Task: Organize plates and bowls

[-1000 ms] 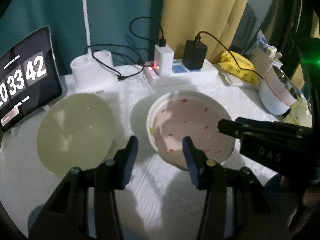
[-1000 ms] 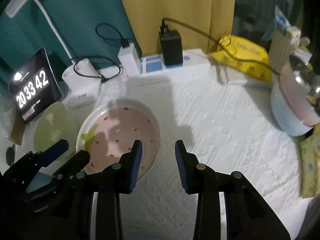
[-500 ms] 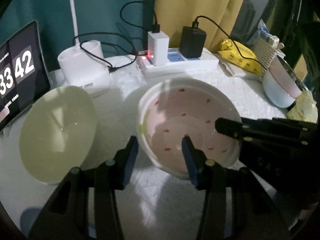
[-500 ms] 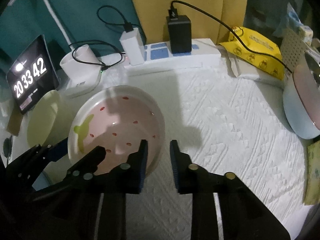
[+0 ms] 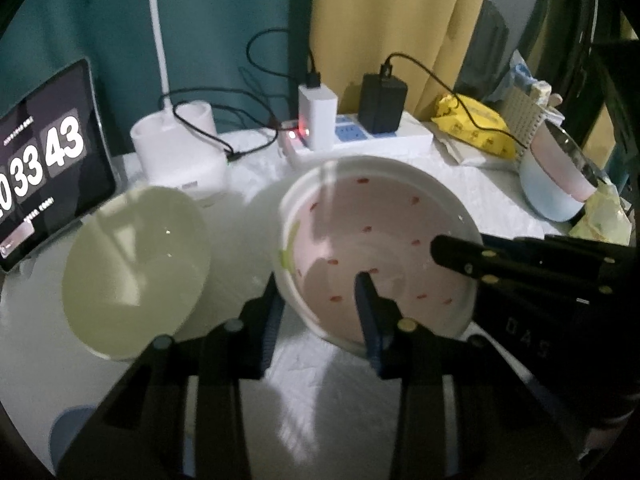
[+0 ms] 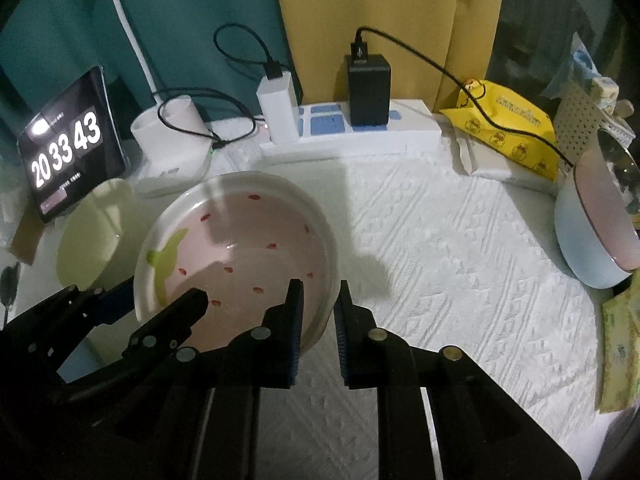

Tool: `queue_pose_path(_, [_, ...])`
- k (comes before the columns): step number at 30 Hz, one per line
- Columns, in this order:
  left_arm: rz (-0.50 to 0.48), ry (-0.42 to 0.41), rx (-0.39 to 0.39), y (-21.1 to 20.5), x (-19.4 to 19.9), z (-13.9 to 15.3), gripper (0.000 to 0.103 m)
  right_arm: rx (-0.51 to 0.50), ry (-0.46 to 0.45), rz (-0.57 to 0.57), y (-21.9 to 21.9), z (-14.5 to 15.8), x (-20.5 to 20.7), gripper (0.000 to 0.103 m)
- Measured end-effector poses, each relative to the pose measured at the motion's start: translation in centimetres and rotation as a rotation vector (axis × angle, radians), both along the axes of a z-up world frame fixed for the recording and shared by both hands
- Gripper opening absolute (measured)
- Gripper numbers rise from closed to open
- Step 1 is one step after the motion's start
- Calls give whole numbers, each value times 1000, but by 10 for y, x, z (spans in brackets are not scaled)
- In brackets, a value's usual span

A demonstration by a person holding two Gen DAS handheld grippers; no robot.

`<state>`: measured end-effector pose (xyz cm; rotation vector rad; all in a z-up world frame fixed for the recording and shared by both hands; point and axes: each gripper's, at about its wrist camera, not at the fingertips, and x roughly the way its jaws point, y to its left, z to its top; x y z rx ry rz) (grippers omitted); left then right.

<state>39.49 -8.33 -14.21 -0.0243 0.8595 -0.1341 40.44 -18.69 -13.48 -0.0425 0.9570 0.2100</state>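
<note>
A pink plate with red spots (image 5: 376, 240) sits mid-table; it also shows in the right wrist view (image 6: 240, 248). A pale green bowl (image 5: 132, 268) stands to its left, also seen in the right wrist view (image 6: 92, 236). My left gripper (image 5: 320, 304) straddles the plate's near left rim, one finger outside and one inside, jaws still apart. My right gripper (image 6: 318, 308) has narrowed around the plate's right rim, one finger inside and one outside. A pink and blue bowl (image 6: 596, 232) stands at the far right.
A tablet clock (image 5: 36, 172) leans at the left. A white lamp base (image 5: 176, 148), a power strip with chargers (image 6: 348, 128), a yellow wipes pack (image 6: 516, 128) and a perforated holder (image 6: 576, 116) line the back. A yellow-green packet (image 6: 620, 344) lies at the right edge.
Both grippers moved forward onto the pink plate. The right jaws narrowed around its right rim; the left finger went inside the near rim. The clock changed from 42 to 43.
</note>
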Motion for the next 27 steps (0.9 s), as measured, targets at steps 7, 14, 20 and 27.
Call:
queue_pose_path(7, [5, -49, 0, 2, -13, 20, 37, 21, -52, 6, 1, 21, -13, 16])
queue_pose_path(14, [9, -96, -11, 4, -30, 40, 37, 33, -103, 10, 1, 41, -31, 16])
queue_pose_path(20, [3, -127, -17, 3, -48, 55, 37, 39, -132, 8, -1, 58, -48, 16])
queue_pose_path(27, [-9, -144, -25, 1, -68, 67, 37, 44, -151, 2, -4, 70, -69, 16])
